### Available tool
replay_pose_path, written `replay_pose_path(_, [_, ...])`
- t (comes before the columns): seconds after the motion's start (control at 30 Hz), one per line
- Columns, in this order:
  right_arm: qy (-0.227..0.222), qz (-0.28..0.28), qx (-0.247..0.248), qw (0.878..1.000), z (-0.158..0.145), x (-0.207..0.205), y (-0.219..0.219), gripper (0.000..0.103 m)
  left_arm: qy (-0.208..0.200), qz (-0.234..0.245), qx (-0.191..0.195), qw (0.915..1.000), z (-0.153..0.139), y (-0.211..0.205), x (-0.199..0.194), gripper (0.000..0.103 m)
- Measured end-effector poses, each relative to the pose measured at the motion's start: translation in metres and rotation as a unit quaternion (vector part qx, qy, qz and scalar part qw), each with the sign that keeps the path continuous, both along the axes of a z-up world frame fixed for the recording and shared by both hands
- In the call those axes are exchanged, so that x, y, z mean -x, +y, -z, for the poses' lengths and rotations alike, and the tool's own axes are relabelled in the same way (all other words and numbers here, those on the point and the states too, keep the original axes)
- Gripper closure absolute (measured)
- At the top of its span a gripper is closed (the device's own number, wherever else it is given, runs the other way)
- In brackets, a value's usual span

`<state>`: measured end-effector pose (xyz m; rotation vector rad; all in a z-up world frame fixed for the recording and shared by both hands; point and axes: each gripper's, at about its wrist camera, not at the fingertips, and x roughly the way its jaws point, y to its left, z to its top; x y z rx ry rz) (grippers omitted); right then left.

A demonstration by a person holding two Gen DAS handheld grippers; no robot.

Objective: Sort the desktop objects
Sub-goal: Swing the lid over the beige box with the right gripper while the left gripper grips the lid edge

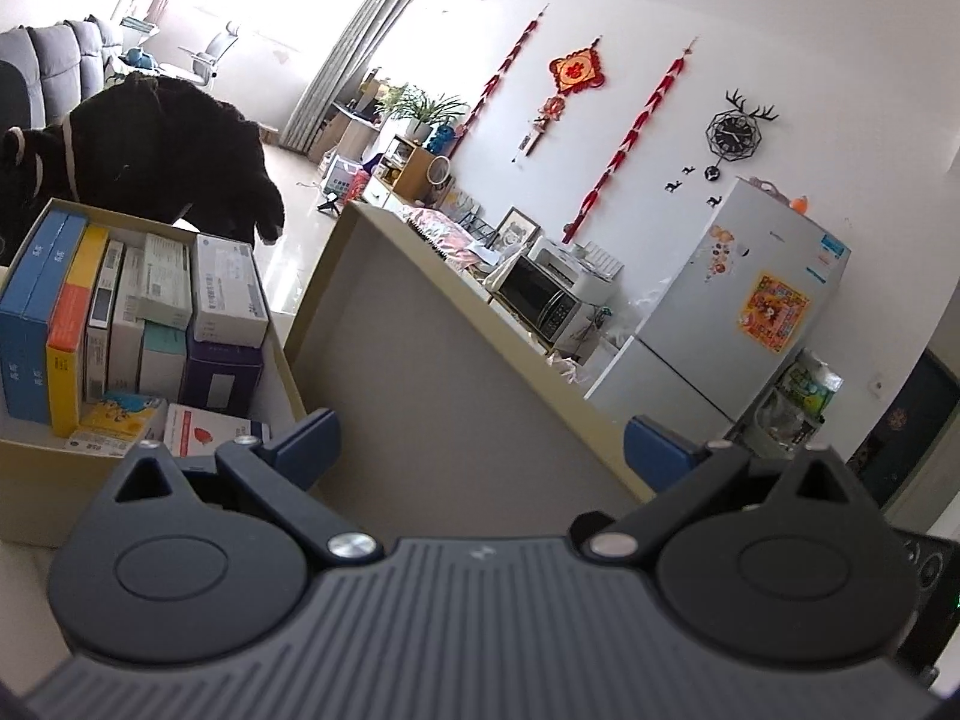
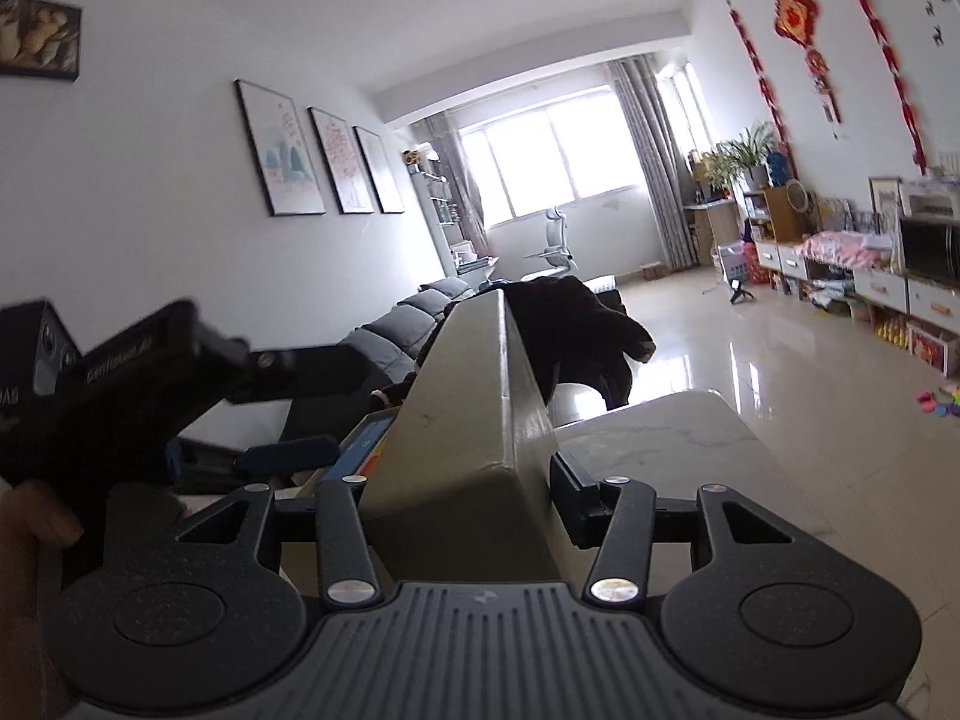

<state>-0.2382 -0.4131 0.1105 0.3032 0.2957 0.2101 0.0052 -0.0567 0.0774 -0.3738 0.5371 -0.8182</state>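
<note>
Box lid edge-on between right fingers (parted, not pressing); left fingers spread.

box lid: matt cardboard | floor: glossy tile | bench: smooth marble-look | left gripper: matt ribbed plastic

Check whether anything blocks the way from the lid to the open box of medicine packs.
Nothing visible does. The lid stands tilted right beside the box, whose top is open with only the medicine packs inside. The left tongs hang open just in front of the lid, not between it and the box.
</note>
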Motion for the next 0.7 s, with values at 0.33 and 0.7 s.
replay_pose_path(0.33, [-0.004,-0.024,0.067,0.997,-0.003,0.006,0.035,0.045,0.002,0.014,-0.018,0.9997,-0.007,-0.005,-0.006,0.004])
replay_pose_path(0.7, [-0.007,-0.034,0.088,0.996,0.000,0.006,0.050,0.041,-0.010,0.019,-0.084,0.9962,-0.018,-0.027,-0.009,0.017])
